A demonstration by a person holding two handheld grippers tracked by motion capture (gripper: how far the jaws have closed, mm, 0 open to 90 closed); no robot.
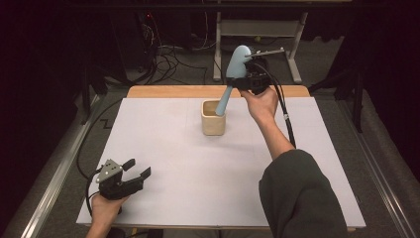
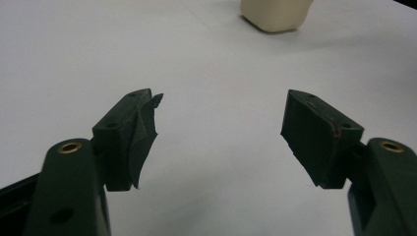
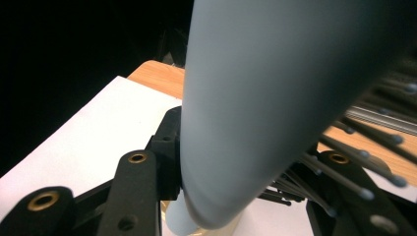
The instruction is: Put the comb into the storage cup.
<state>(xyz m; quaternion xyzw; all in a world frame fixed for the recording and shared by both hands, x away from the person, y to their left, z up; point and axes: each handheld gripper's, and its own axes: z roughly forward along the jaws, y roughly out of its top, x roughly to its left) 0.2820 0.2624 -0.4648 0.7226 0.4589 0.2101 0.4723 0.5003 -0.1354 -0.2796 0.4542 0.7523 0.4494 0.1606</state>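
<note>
A light blue hairbrush [image 1: 236, 60] hangs tilted over a cream cup [image 1: 213, 120] at the back middle of the white sheet. Its handle end dips into the cup's mouth. My right gripper [image 1: 241, 79] is shut on the brush just below the head, above and to the right of the cup. In the right gripper view the brush [image 3: 265, 88] stands between the black jaws of the right gripper [image 3: 241, 162], its dark bristles pointing right. My left gripper [image 1: 138, 168] rests at the front left, open and with nothing in it. From the left gripper [image 2: 221, 101], the cup [image 2: 275, 12] stands far ahead.
The white sheet [image 1: 173, 148] covers a wooden table whose bare back edge [image 1: 173, 91] shows behind it. Cables [image 1: 168, 57] and a white desk frame [image 1: 257, 29] lie on the floor beyond. A dark sleeve [image 1: 302, 193] reaches in from the front right.
</note>
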